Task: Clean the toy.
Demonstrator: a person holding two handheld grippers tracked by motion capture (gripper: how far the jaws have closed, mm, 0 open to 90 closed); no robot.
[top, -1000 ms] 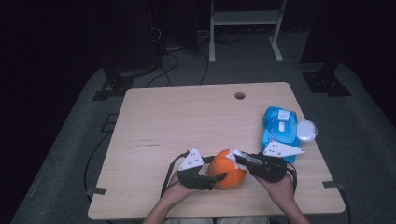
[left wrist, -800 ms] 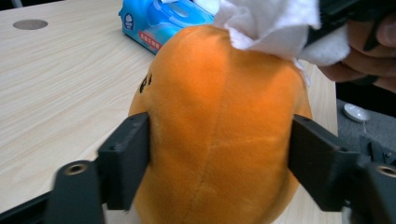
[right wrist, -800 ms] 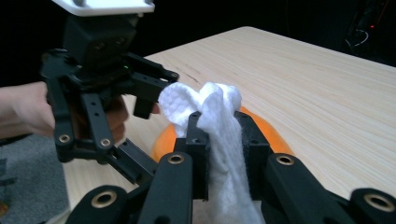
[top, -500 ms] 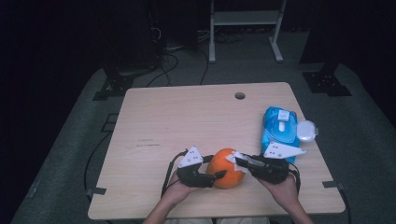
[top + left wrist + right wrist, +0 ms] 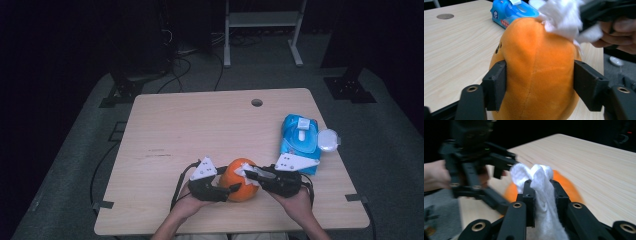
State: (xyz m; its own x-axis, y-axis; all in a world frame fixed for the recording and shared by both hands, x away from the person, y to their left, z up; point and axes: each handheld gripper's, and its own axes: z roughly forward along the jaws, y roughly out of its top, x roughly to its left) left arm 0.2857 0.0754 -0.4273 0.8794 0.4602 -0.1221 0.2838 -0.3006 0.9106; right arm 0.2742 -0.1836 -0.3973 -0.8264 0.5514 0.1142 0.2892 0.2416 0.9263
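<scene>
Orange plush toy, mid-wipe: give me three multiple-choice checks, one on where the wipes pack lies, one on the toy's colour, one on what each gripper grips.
1. Where does the blue wipes pack lie on the table?
A. Near its right edge, beyond the right gripper
B. At its left edge
C. Under the toy

2. What colour is the plush toy?
A. Green
B. Orange
C. Purple

3. What do the grippers grip?
A. Both are open, holding nothing
B. Left on the white wipe, right on the toy
C. Left gripper on the toy, right gripper on a white wipe

Answers:
1 A: the high view shows the pack by the right edge.
2 B: the left gripper view shows orange fabric.
3 C: the left fingers press the toy's sides; the right fingers pinch the wipe on the toy's top.
</scene>
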